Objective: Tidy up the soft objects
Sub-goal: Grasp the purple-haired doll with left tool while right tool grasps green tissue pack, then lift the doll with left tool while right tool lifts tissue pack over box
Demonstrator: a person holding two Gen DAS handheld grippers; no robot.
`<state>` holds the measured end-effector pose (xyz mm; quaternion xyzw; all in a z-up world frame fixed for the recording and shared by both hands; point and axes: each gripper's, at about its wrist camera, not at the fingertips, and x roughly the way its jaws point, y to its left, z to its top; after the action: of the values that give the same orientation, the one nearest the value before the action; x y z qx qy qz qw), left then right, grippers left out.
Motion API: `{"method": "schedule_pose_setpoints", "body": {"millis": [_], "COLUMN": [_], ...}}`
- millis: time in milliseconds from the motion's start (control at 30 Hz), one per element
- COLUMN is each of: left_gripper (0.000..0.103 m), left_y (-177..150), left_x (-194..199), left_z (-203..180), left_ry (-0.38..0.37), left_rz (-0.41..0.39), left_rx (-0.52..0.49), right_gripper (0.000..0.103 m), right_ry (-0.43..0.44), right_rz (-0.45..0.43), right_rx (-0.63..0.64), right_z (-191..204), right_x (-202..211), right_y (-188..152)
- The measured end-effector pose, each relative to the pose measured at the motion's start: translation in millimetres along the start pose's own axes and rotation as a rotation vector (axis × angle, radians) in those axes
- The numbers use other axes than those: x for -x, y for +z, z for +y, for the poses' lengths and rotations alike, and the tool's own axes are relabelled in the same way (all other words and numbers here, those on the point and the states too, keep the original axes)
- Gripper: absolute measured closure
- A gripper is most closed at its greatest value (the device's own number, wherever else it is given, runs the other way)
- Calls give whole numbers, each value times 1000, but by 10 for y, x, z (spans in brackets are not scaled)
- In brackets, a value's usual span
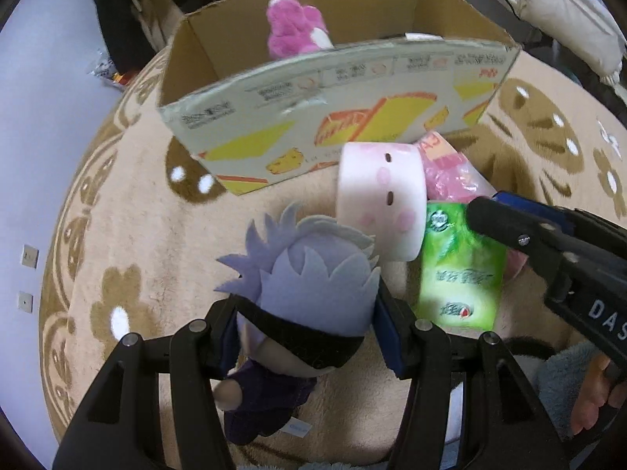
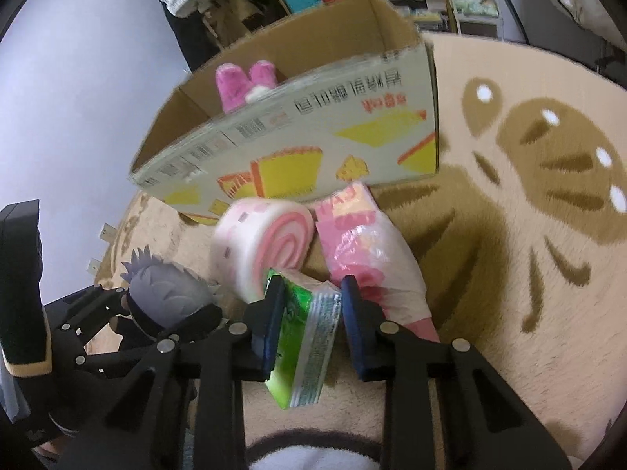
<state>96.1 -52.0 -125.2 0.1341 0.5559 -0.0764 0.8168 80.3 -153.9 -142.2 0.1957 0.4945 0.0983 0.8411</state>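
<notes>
Gripping the grey-haired plush doll [image 1: 309, 293] by its head, the left claw [image 1: 307, 333] is clamped shut. The right claw [image 2: 311, 321] straddles the green tissue pack [image 2: 305, 344], pads seemingly touching. Beyond stand the swirl-roll cushion [image 2: 262, 243] and cardboard box [image 1: 333, 117].

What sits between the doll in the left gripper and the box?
In the left wrist view, mostly bare rug lies between the doll and the box. To the right, the pink roll plush fills the gap, nearly reaching the box.
</notes>
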Motion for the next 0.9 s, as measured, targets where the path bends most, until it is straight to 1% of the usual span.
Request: {"method": "schedule_pose_setpoints", "body": {"millis": [133,200,333,400,467,567,700,733,833,900], "left_gripper": [49,49,49,49,49,49,49,49,49,49], "left_y": [-16,-2,7,22,49,87,168,183,279,336], "left_x": [102,175,305,391,459,582,755,775,860,894], "left_z": [103,130,262,311,376,437,525,543,645,667], "left_ry": [8,6,49,64,66,68,84,85,35,48], "left_rz": [-42,-73,-132,-163,-193,-231,-282,-287,-309,-324], "left_rx": [25,43,52,52,68,90,106,110,146,145], "right_gripper": [74,74,75,75,75,75,75,75,75,75], "right_ry": [3,3,4,22,38,37,62,64,68,70], "right_rz": [-66,-81,-99,-119,-163,-201,-256,-278,-323,-348], "right_rx": [39,44,40,29,38,56,63,75,101,114], "right_z": [56,59,74,78,59,143,205,229,308,354], "right_x": [179,227,281,327,450,536,721,783,888,952], "right_y": [4,11,48,60,75,120,194,208,270,319]}}
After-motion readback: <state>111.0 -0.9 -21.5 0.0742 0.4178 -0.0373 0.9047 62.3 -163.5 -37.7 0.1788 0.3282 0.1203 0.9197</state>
